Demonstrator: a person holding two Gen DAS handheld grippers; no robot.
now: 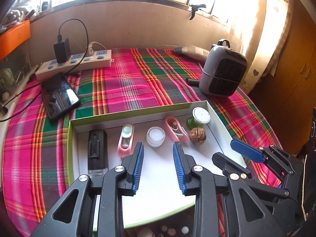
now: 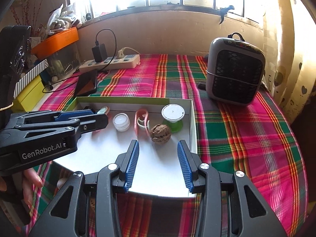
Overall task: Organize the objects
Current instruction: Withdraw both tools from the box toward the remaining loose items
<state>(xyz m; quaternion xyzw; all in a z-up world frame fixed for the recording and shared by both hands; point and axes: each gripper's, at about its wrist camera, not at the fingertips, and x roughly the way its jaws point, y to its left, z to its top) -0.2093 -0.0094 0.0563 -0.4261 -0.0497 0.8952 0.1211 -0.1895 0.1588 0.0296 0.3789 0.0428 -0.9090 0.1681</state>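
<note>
A shallow white box with green rim point(image 1: 130, 113) point(image 2: 194, 118) lies on the plaid cloth. Along its far side lie a black rectangular item point(image 1: 97, 150), a pink holder with a pale green piece point(image 1: 126, 138), a small clear jar point(image 1: 155, 139) point(image 2: 121, 121), a second pink holder point(image 1: 175, 131) point(image 2: 141, 123), a walnut point(image 1: 197, 135) point(image 2: 160, 133) and a green-based white cap point(image 1: 199, 117) point(image 2: 172, 116). My left gripper point(image 1: 159, 147) point(image 2: 98, 114) is open and empty above the box, near the jar. My right gripper point(image 2: 158, 146) point(image 1: 227, 150) is open and empty just short of the walnut.
A grey fan heater point(image 1: 223, 70) point(image 2: 236, 71) stands at the right. A phone point(image 1: 59, 96) and a power strip point(image 1: 79, 63) with a black charger lie at the left. An orange box point(image 2: 56, 40) sits on a shelf at the left. Small round beads point(image 1: 167, 231) lie near the box's near edge.
</note>
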